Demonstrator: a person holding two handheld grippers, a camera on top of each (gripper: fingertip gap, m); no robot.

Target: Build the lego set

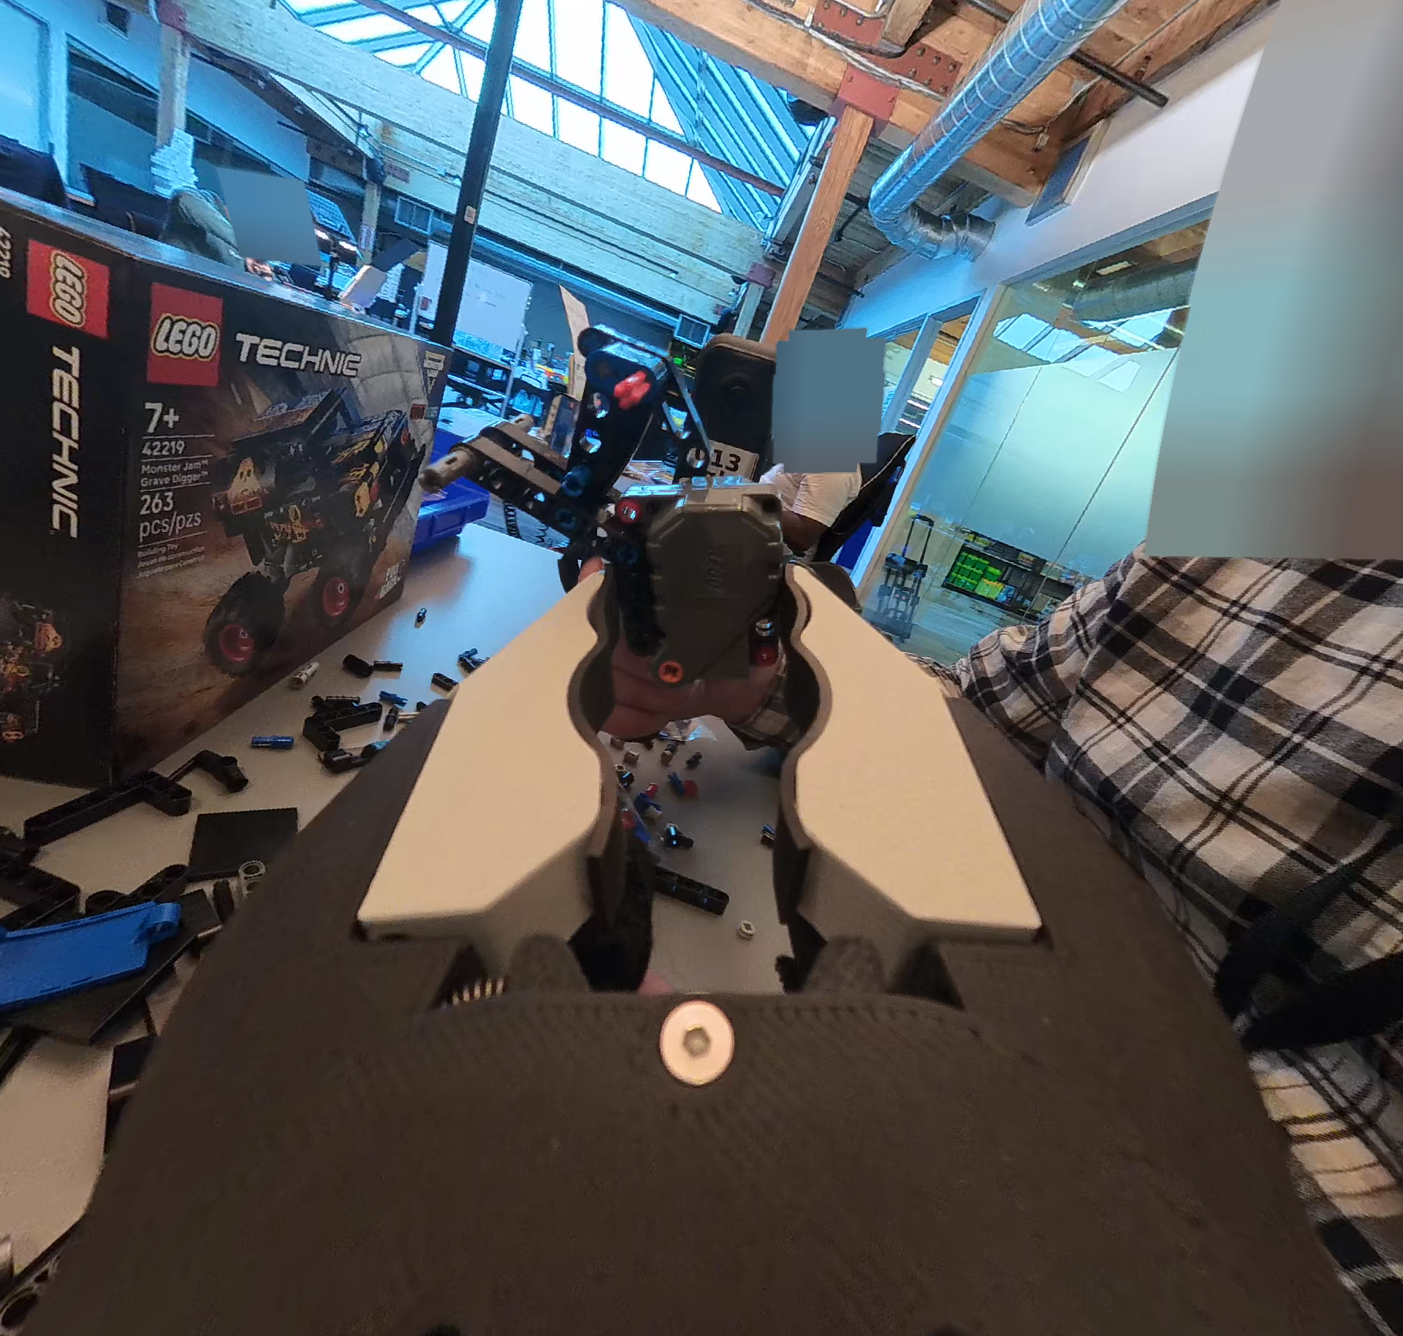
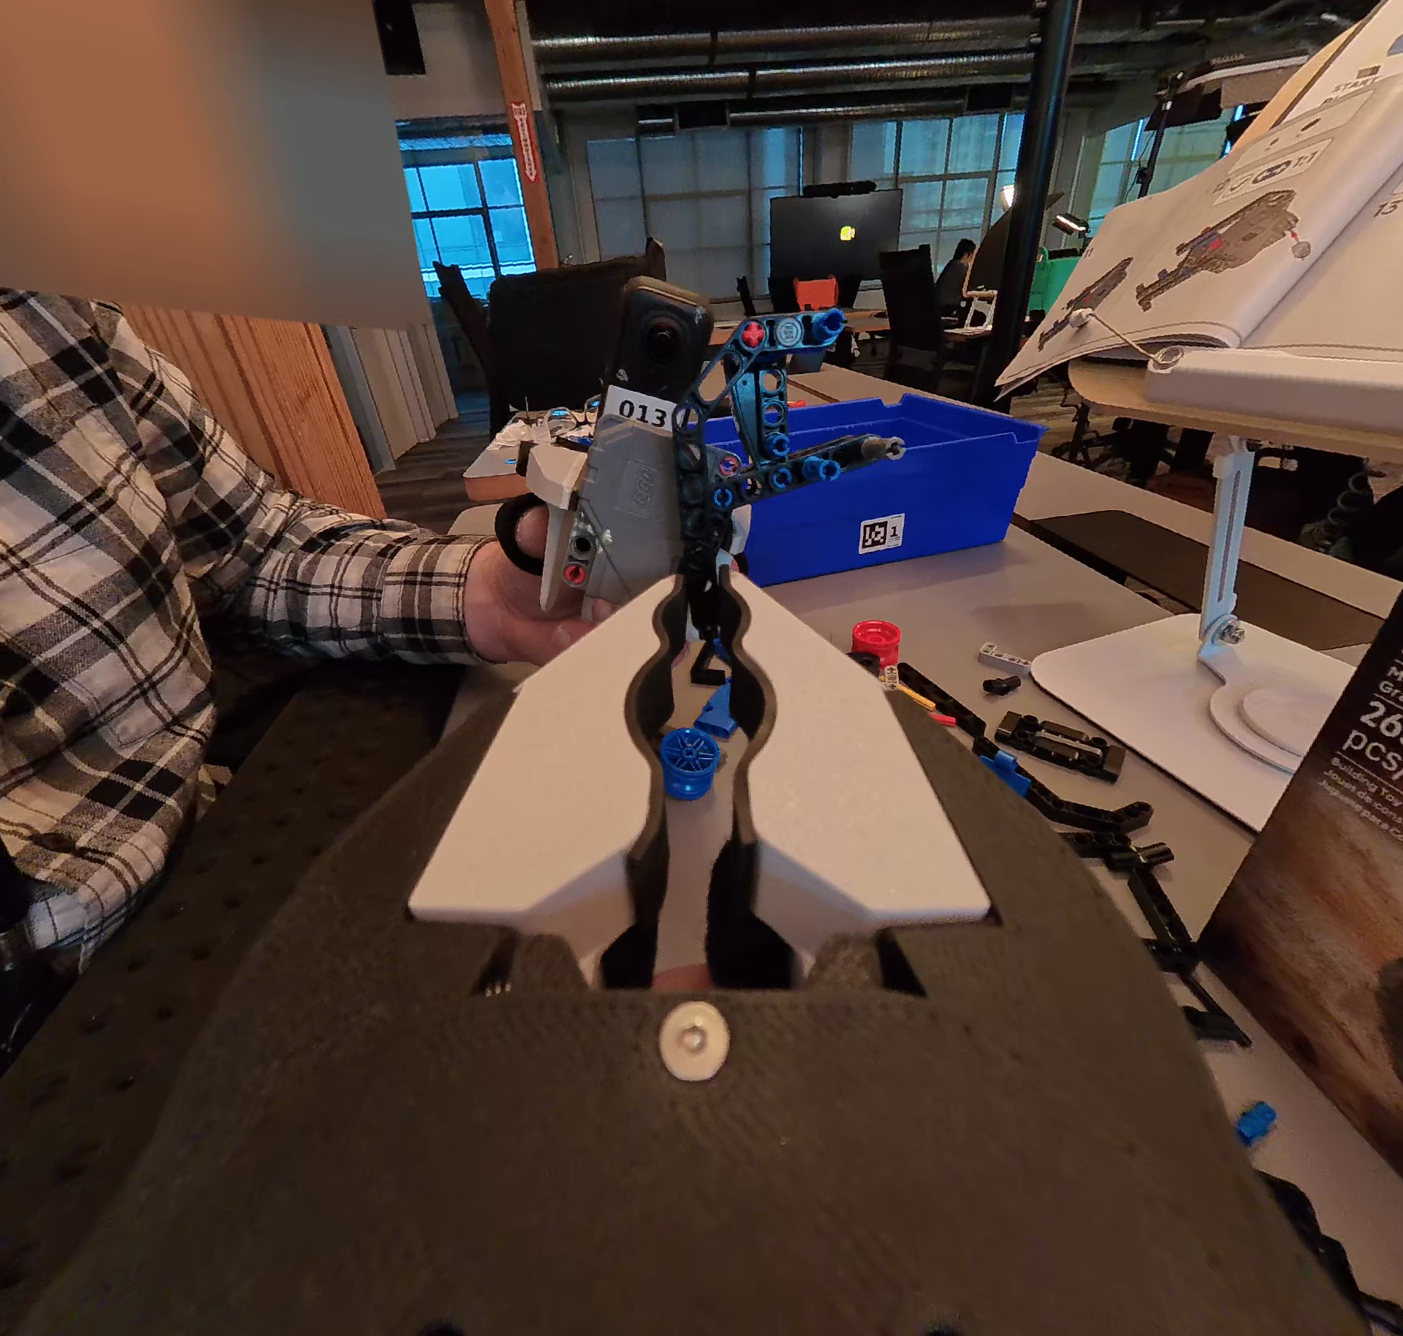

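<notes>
We see the lego assembly (image 1: 668, 540) held aloft above the worktop (image 2: 987, 608): left hand-held gripper (image 1: 695, 616) clamps its grey motor block, right hand-held gripper (image 2: 702, 601) pinches its black beam. Opposing pulls could separate pinned joints, we judge.

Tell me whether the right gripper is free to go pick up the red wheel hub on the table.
Probably not yet: the right gripper is shut on the black beam of the assembly. The red wheel hub lies unobstructed nearby, once it lets go.
</notes>
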